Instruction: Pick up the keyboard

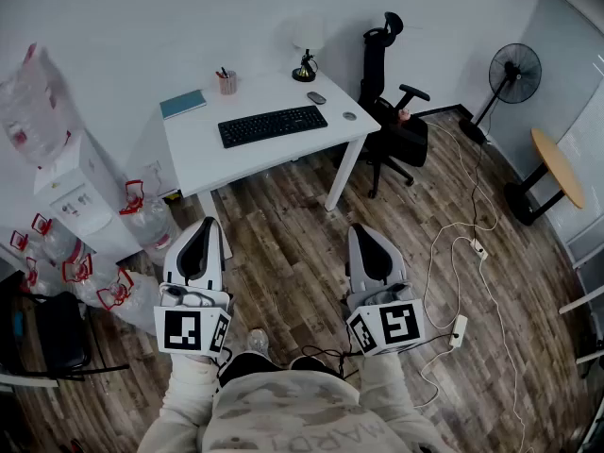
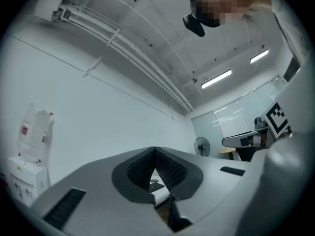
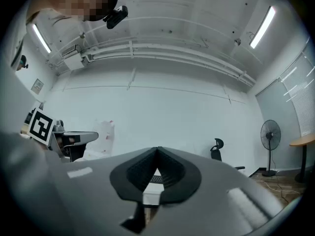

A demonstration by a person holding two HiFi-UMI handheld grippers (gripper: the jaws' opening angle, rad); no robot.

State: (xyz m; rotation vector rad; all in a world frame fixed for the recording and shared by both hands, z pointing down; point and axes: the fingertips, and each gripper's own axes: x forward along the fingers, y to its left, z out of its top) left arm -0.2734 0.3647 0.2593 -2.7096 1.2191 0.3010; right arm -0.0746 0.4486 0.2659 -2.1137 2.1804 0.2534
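A black keyboard [image 1: 273, 125] lies across the middle of a white desk [image 1: 198, 154] at the far side of the room. Both grippers are held low over the wooden floor, well short of the desk. My left gripper [image 1: 202, 226] is shut with nothing in it, and so is my right gripper [image 1: 361, 231]. In the left gripper view the left gripper [image 2: 155, 151] has its jaws meeting at the tips, and a sliver of the keyboard [image 2: 157, 185] shows through the gap below. The right gripper [image 3: 157, 151] looks the same in its own view, jaws closed, with the keyboard [image 3: 156, 179] far ahead.
On the desk are a teal notebook [image 1: 182, 103], a pen cup [image 1: 226, 83], a small lamp [image 1: 304, 68] and a mouse [image 1: 316, 97]. A black office chair [image 1: 392, 121] stands right of the desk. A water dispenser [image 1: 77, 196] and several bottles sit left. Cables [image 1: 453, 253], a fan [image 1: 510, 78] and a round table [image 1: 555, 168] are at right.
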